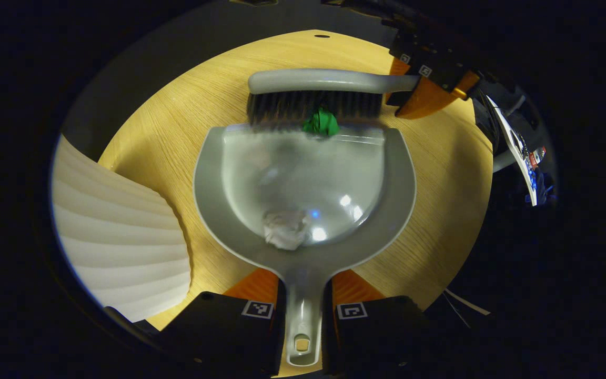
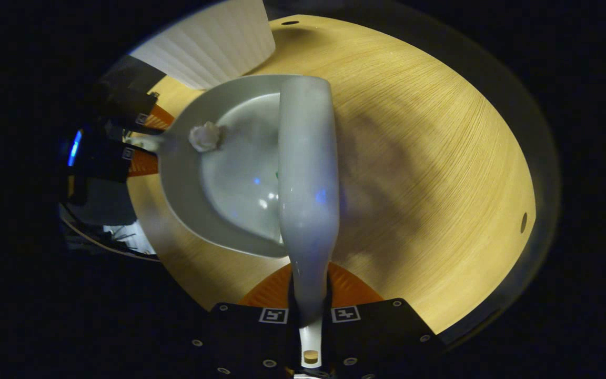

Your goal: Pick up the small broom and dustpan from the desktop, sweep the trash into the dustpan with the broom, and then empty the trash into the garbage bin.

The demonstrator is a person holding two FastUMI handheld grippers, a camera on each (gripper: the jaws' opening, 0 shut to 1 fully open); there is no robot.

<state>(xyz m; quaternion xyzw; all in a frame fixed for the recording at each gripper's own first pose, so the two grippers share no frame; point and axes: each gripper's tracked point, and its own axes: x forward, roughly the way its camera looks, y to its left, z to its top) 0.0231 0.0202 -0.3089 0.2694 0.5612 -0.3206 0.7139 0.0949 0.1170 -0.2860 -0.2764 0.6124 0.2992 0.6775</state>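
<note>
Left tool (image 1: 303, 310): clenched on the dustpan (image 1: 303, 179) handle, both fingers pressing its narrow grey neck; the pan lay flat on the wooden surface (image 1: 177, 137) straight ahead of this tool.
Right tool (image 2: 309, 308): clenched on the broom (image 2: 308, 173) handle near its end; the broom ran straight out ahead of this tool, across the pan's mouth.
Green trash (image 1: 321, 122): a small crumpled scrap at the pan's lip, touching the bristles, at the far end from the left tool.
White trash (image 1: 284, 229): a crumpled wad already inside the pan, near the handle end, close ahead of the left tool.
Bin (image 1: 119, 237): white and ribbed, just beside the pan, to the left of the left tool.
Handling, judged: both scraps looked light and soft, likely to roll or bounce off the smooth, glossy pan if flicked hard.
Grip, judged: pan and broom seemed stiff, light plastic; the handles were the sound places to hold, and the pan would need keeping level on the way to the bin.
</note>
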